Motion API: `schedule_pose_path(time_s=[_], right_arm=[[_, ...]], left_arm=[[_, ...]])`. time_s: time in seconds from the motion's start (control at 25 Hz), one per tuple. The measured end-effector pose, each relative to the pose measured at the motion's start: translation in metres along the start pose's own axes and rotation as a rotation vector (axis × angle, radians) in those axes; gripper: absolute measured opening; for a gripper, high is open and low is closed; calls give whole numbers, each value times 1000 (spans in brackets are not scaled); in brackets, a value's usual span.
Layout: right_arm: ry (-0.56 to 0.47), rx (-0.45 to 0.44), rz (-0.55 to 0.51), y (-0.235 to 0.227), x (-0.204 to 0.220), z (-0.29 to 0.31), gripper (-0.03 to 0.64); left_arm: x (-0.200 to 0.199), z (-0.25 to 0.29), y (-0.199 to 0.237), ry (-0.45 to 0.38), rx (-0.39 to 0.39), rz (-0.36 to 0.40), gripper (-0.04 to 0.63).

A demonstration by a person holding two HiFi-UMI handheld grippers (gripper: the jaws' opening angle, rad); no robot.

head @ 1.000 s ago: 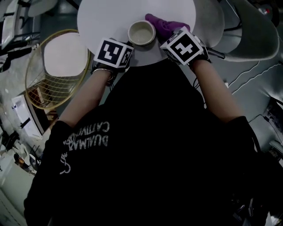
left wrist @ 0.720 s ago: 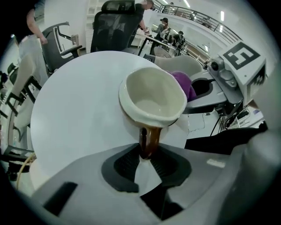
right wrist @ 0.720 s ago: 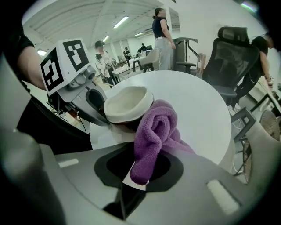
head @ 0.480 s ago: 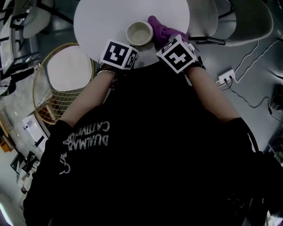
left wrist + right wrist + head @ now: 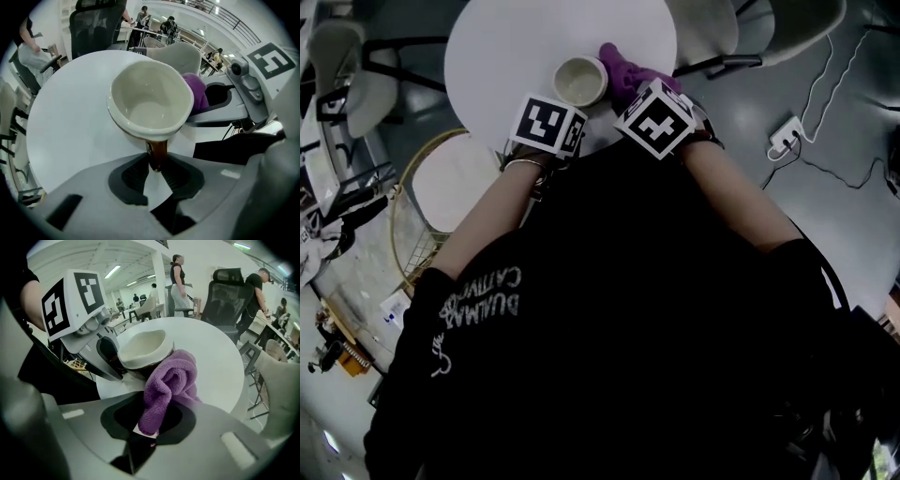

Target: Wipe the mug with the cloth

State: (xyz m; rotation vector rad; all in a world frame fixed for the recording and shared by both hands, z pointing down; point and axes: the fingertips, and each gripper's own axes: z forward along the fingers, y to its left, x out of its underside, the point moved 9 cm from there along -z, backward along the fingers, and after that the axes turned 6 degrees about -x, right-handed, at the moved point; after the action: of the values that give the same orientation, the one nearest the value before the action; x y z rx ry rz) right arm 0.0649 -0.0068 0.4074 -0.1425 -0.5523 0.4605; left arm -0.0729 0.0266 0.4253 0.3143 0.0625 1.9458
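Note:
A cream mug (image 5: 579,82) with a brown outside stands on the round white table (image 5: 506,47). My left gripper (image 5: 567,105) has the mug's brown handle (image 5: 156,154) between its jaws; the jaws have just been opening a little, with the pads still against the handle. My right gripper (image 5: 639,91) is shut on a purple cloth (image 5: 171,380). The bunched cloth (image 5: 623,70) lies against the mug's right side (image 5: 142,348). Seen in the left gripper view, the mug (image 5: 150,101) is empty, and the cloth (image 5: 197,91) shows behind its rim.
A wire-frame chair (image 5: 455,183) with a white seat stands left of the table. White chairs (image 5: 712,28) stand beyond its right edge. A power strip (image 5: 786,134) and cables lie on the floor at the right. People stand in the background.
Both grippers have rolled a little. The right one has slid leftwards with the cloth along the mug's side. The mug remains held by its handle.

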Motion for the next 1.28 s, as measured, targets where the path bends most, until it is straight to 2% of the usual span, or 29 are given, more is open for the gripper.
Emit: schedule_pose_path(time_s=[0.28, 0.36, 0.48, 0.6, 0.68, 0.76, 0.84, 1.04, 1.16, 1.28], right_arm=[[-37, -83, 33, 26, 5, 9, 67], [-29, -79, 25, 30, 4, 11, 66], [-14, -121, -14, 48, 0, 18, 66], [5, -157, -54, 68, -2, 27, 71], [-13, -198, -15, 73, -3, 28, 67], [-53, -241, 40, 73, -8, 26, 66], [-69, -250, 52, 75, -13, 25, 66], [-15, -256, 1, 73, -8, 27, 66], [-21, -309, -19, 65, 12, 19, 64], [20, -388, -32, 41, 3, 11, 60]], left_arm=[[4, 2, -5, -25, 8, 41, 80], [4, 1, -4, -29, 14, 54, 80], [5, -1, -1, -40, 25, 63, 80], [10, -1, 3, -63, 42, 54, 78], [12, -1, 5, -87, 56, 28, 77], [14, -1, 8, -103, 60, 11, 77], [17, -2, 10, -108, 61, 15, 75], [15, 0, 8, -112, 43, 46, 74], [11, 4, -7, -102, 33, 53, 75], [-5, 0, -7, -75, 17, 72, 75]])
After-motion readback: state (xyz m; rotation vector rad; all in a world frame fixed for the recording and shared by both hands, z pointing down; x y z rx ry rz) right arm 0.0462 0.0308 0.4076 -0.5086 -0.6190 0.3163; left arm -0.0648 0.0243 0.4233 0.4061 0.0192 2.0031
